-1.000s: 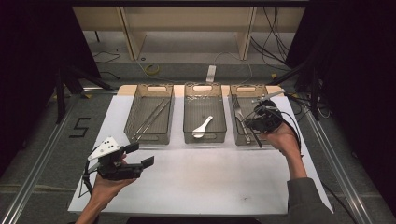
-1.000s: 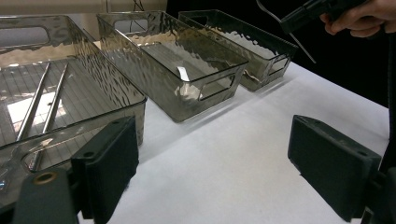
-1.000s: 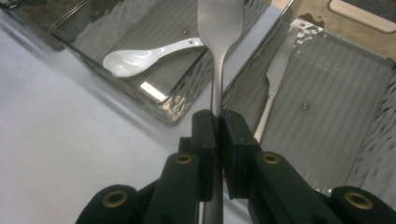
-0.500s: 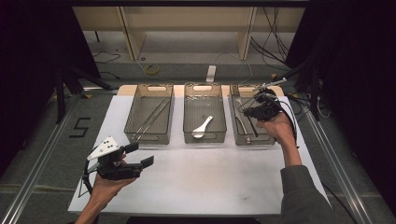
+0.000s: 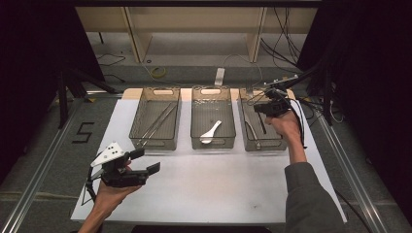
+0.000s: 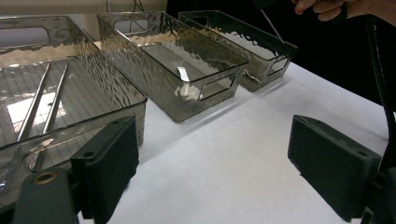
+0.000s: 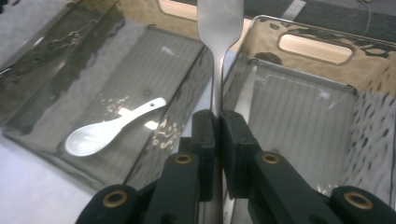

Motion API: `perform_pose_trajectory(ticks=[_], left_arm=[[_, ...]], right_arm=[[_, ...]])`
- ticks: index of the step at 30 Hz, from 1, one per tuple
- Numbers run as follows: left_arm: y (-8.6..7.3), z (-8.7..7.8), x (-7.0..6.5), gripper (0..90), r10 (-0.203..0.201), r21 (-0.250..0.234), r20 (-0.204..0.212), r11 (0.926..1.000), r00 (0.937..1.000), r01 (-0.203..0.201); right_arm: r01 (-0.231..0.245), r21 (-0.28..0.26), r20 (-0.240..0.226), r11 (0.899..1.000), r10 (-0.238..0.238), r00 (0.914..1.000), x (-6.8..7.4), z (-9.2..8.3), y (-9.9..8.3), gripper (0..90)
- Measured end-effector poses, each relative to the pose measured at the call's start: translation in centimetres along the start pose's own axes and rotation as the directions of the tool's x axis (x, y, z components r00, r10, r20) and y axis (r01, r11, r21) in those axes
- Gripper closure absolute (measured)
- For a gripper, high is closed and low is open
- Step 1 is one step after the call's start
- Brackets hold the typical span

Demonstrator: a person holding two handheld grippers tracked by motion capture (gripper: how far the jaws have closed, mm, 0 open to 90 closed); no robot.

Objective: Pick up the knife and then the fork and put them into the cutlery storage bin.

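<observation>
My right gripper (image 5: 261, 105) hovers over the back of the right-hand bin (image 5: 265, 144), shut on the shaft of a metal utensil (image 7: 218, 32). The utensil's flat handle end points away from the jaws, over the wall between the right bin (image 7: 308, 35) and the middle bin (image 7: 154, 60). Its other end is hidden under the right gripper (image 7: 217, 123). My left gripper (image 5: 145, 161) is held above the white mat at the front left. In the left gripper view its jaws (image 6: 229, 158) stand wide apart with nothing between them.
Three smoky clear bins stand in a row at the back of the white mat (image 5: 218, 184). The left bin (image 5: 155, 141) holds metal chopsticks (image 5: 158, 121), the middle bin (image 5: 213, 141) a white spoon (image 5: 210, 132). Another utensil (image 5: 252, 131) lies in the right bin. Cables run past the table's right edge.
My right hand has carried the utensil toward the back and slightly left over the right bin. The left hand has stayed in place.
</observation>
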State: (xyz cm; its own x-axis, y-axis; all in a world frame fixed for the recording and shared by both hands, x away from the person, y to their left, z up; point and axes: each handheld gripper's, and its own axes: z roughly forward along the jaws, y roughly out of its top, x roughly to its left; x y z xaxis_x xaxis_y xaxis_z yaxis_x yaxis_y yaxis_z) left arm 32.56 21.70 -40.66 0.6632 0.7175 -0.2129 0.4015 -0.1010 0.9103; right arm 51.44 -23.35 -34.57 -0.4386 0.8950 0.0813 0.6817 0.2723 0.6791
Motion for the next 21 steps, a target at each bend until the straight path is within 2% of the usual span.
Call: perform_pose_trajectory(ticks=[10, 17, 21], left_arm=[[0.0, 0.0, 0.0, 15.7, 0.0, 0.0, 0.002, 1.0, 1.0, 0.0], [0.0, 0.0, 0.0, 15.7, 0.0, 0.0, 0.002, 1.0, 1.0, 0.0], [0.0, 0.0, 0.0, 15.7, -0.002, -0.001, 0.002, 1.0, 1.0, 0.002]], right_arm=[[-0.046, 0.012, 0.042, 0.999, 0.045, 0.9981, -0.8, 1.5, -0.2, 84.8], [-0.053, 0.04, 0.069, 0.998, 0.051, 0.9963, -1.2, 2.6, -1.1, 84.8], [-0.06, 0.041, 0.065, 0.997, 0.057, 0.9962, -1.4, 3.0, -1.5, 84.8]])
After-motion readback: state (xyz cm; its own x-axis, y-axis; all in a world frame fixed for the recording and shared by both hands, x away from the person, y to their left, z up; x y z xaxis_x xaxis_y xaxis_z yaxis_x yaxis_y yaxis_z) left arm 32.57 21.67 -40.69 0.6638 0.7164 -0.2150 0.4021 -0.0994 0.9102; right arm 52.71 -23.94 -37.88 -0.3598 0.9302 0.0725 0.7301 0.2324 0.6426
